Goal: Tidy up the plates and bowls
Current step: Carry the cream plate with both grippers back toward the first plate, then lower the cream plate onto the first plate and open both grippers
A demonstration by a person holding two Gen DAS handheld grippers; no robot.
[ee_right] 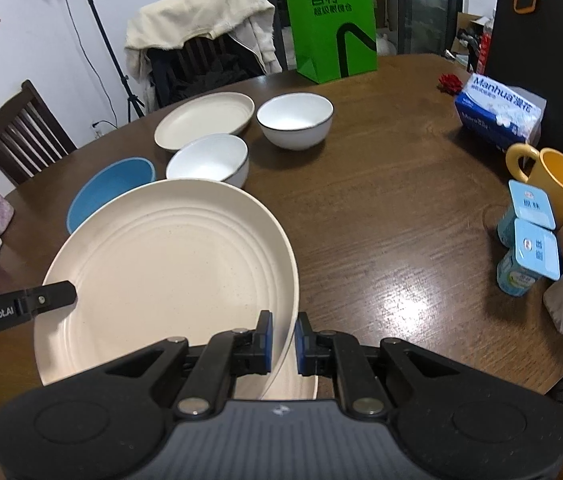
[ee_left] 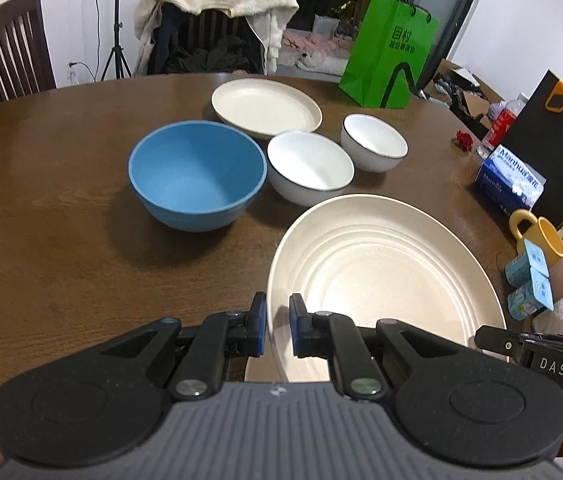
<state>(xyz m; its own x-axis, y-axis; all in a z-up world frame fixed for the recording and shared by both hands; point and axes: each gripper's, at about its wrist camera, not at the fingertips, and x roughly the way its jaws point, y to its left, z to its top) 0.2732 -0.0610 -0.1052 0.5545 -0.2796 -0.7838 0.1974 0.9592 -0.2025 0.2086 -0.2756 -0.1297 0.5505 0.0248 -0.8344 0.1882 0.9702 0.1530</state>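
Note:
A large cream plate (ee_left: pixel 381 276) (ee_right: pixel 169 264) is tilted above the brown table. My left gripper (ee_left: pixel 277 324) is shut on its left rim. My right gripper (ee_right: pixel 283 340) is shut on its right rim. Beyond it stand a blue bowl (ee_left: pixel 197 172) (ee_right: pixel 109 188), a white bowl (ee_left: pixel 309 164) (ee_right: pixel 209 158), a second white bowl (ee_left: pixel 373 140) (ee_right: pixel 295 118) and a second cream plate (ee_left: pixel 265 106) (ee_right: pixel 205 118) flat on the table.
A green bag (ee_left: pixel 389 52) (ee_right: pixel 331 20) stands at the table's far edge. A tissue pack (ee_right: pixel 499 108), a yellow mug (ee_right: pixel 553 178) and yogurt cups (ee_right: pixel 529 240) sit at the right. A black bag (ee_right: pixel 541 40) stands behind them. Chairs stand behind the table.

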